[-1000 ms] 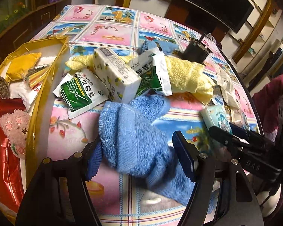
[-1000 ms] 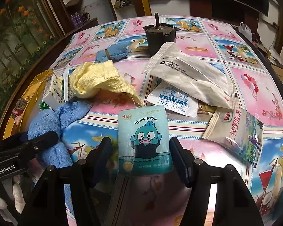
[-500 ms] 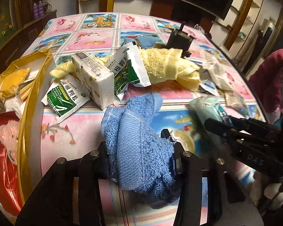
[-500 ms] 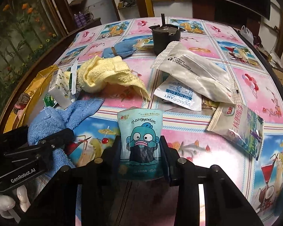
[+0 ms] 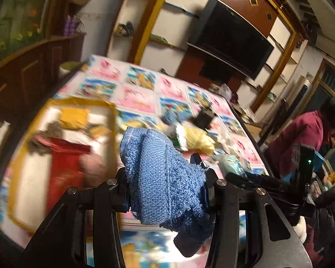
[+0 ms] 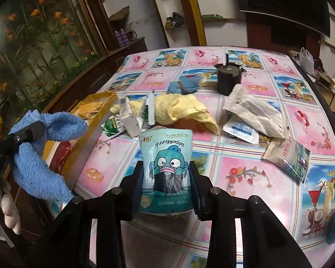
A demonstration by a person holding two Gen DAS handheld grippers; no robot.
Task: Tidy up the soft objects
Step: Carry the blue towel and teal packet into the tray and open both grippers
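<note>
My left gripper (image 5: 165, 192) is shut on a blue towel (image 5: 160, 178) and holds it lifted above the table; the towel (image 6: 40, 156) hangs from that gripper at the left of the right wrist view. My right gripper (image 6: 167, 178) is shut on a teal Hangyodon pouch (image 6: 166, 172), held upright above the table. A gold-rimmed tray (image 5: 78, 105) with a red bag and soft items lies left of the blue towel; it also shows in the right wrist view (image 6: 96, 122). A yellow towel (image 6: 178, 109) lies mid-table.
On the patterned tablecloth (image 6: 245, 172) lie a white box and green sachets (image 6: 127, 120), white plastic packets (image 6: 252, 111), a snack packet (image 6: 288, 156), a small blue cloth (image 6: 185, 84) and a black pot (image 6: 229, 80). A person in maroon (image 5: 301, 138) stands at the right.
Both grippers have risen from the table with their loads. The left one has swung left toward the tray with the blue towel; the right one has lifted the pouch upright.
</note>
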